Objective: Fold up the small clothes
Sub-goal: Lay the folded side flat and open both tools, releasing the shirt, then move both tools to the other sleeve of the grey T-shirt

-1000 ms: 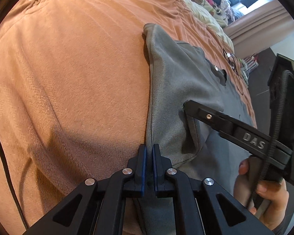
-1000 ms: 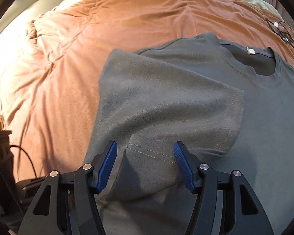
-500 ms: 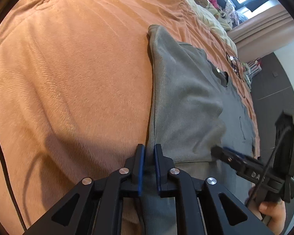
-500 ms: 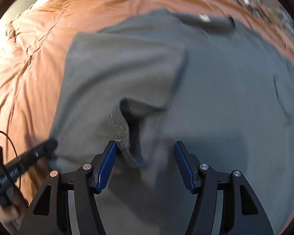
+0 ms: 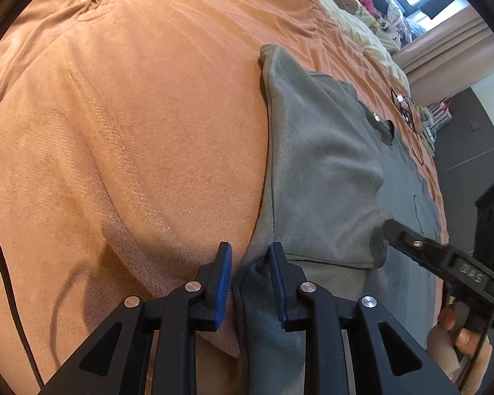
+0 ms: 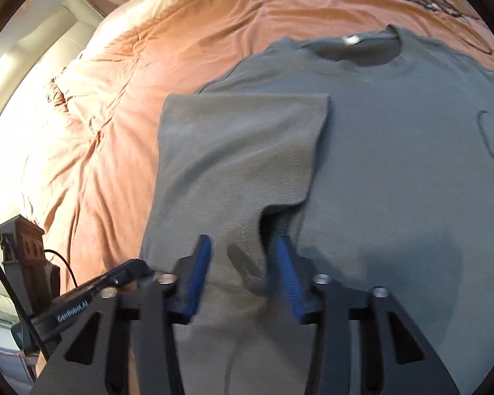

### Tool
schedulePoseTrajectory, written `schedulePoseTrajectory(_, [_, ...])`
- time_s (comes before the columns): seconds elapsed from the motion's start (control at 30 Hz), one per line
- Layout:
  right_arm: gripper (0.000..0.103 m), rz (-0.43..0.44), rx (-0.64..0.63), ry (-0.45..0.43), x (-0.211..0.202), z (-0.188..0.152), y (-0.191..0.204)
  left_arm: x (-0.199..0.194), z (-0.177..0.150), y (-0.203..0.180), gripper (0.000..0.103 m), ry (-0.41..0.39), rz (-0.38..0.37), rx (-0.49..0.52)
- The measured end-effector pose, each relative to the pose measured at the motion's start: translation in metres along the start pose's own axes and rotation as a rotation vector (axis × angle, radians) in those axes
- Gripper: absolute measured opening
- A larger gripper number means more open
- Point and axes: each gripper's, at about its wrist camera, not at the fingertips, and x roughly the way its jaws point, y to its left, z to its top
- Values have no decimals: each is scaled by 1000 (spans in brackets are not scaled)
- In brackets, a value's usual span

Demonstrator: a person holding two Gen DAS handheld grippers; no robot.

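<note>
A grey T-shirt point(image 5: 319, 164) point(image 6: 395, 164) lies flat on an orange blanket point(image 5: 131, 131), collar far from me. One sleeve point(image 6: 240, 151) is folded in over the body. My left gripper point(image 5: 248, 263) stands at the shirt's folded side edge. Its jaws are opening, with the cloth edge loose between the pads. My right gripper point(image 6: 242, 256) is over the folded sleeve's lower corner and its jaws are closing around a bunch of that cloth. The pads do not clearly pinch it. In the left wrist view the right gripper's point(image 5: 388, 227) tip touches that corner.
A pair of glasses point(image 5: 405, 108) point(image 6: 434, 0) lies on the blanket beyond the collar. Cream bedding and pillows point(image 5: 355, 10) are at the far end. A dark wooden piece point(image 6: 23, 247) and a cable point(image 5: 3, 279) stand beside the bed. A hand point(image 5: 457, 345) holds the right gripper.
The left jaws, shut on the shirt's edge before, have parted. The right gripper moved across to the folded sleeve's lower corner and its jaws have narrowed around it.
</note>
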Motion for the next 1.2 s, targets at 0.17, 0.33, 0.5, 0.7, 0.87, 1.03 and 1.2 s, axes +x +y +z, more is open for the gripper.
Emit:
schedulePoseTrajectory(0.17, [5,-60,59,45,19,-12,-13,-1,-3,0,25,-6,0,14])
schedulePoseTrajectory(0.33, [6,-63,79,76,11,-26,-13,-8,-15,-8,25,5,50,34])
schedulePoseTrajectory(0.5, [6,-16,84,36,-40,-35,-17,-38,-30,-19,25,-21,53,40])
schedulePoseTrajectory(0.7, [55,-51,56,-82,-123,-67,-24,-85,-53,-48,34,-54,46,90])
schedulePoseTrajectory(0.87, [63,-74,35,-166,-180,-96,-35,-123,-76,-79,73,-114,37,167])
schedulePoseTrajectory(1.03, [81,-62,66,-249,-226,-125,-62,-138,-90,-115,89,-145,24,216])
schedulePoseTrajectory(1.2, [87,-100,91,-288,-262,-150,-102,-134,-96,-153,93,-144,-1,236])
